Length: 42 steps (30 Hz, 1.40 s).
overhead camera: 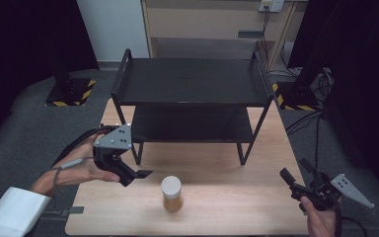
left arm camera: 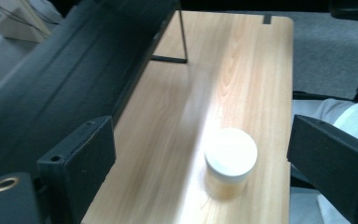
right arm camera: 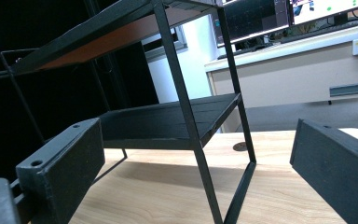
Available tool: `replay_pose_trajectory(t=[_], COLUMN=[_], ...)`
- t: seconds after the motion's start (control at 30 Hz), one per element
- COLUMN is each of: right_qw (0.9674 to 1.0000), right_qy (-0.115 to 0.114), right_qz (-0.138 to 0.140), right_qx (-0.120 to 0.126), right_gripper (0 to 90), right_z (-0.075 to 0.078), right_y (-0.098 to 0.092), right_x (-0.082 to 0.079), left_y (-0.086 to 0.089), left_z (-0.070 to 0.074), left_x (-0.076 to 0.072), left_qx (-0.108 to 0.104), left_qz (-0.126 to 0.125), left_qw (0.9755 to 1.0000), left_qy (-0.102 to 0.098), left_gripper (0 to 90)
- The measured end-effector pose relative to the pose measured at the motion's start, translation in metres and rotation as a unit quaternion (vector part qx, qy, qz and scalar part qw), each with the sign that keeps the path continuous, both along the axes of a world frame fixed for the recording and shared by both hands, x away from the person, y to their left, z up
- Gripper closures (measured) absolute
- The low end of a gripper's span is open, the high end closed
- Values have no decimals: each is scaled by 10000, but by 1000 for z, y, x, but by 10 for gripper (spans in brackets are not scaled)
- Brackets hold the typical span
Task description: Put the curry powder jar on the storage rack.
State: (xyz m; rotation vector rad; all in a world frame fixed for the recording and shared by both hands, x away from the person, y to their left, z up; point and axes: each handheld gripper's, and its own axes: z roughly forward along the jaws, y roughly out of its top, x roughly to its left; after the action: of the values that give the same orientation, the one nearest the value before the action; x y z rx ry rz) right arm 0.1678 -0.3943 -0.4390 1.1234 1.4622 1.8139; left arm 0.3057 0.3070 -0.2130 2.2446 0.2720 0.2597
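The jar (overhead camera: 171, 193) at lower centre has a white lid over an amber, honey-coloured body; the table (overhead camera: 227, 207) is pale wood with a fine lengthwise grain; the two-tier shelf (overhead camera: 192, 81) at upper centre is matt black, frame and boards alike; the left gripper (overhead camera: 131, 170) is black with a grey plate dotted white; the right gripper (overhead camera: 296, 185) at lower right is black too, its plate grey; the sleeve (overhead camera: 10, 212) at lower left is white; the floor (overhead camera: 24, 128) is dark grey; yellow-and-black hazard stripes (overhead camera: 74, 101) edge the stand bases.
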Motion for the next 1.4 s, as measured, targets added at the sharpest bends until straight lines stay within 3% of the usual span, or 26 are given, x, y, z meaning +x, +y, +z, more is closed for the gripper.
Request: replay_pose_trajectory(t=[0.33, 0.53, 0.7, 0.9, 1.13, 1.4], right_qw=[10000, 10000, 10000, 10000, 10000, 10000], right_qy=[-12, 7, 14, 34, 43, 61], right_qz=[6, 14, 14, 10, 1, -11], right_qx=[-1, 11, 3, -5, 5, 18], right_gripper=[30, 32, 32, 32, 33, 34], right_z=[0, 0, 0, 0, 0, 0], right_y=[0, 0, 0, 0, 0, 0], right_x=[0, 0, 0, 1, 0, 0], left_y=[-27, -35, -49, -59, -71, -74], left_z=[-32, -51, -70, -86, -102, -117], left_x=[24, 33, 40, 43, 43, 42], left_qx=[297, 274, 517, 630, 865, 773], left_qz=[-418, -504, -657, -754, -855, -904], left_qw=[9980, 9969, 9940, 9922, 9900, 9906], left_qy=[370, 547, 701, 773, 718, 668], left_gripper=[78, 85, 89, 98, 140, 226])
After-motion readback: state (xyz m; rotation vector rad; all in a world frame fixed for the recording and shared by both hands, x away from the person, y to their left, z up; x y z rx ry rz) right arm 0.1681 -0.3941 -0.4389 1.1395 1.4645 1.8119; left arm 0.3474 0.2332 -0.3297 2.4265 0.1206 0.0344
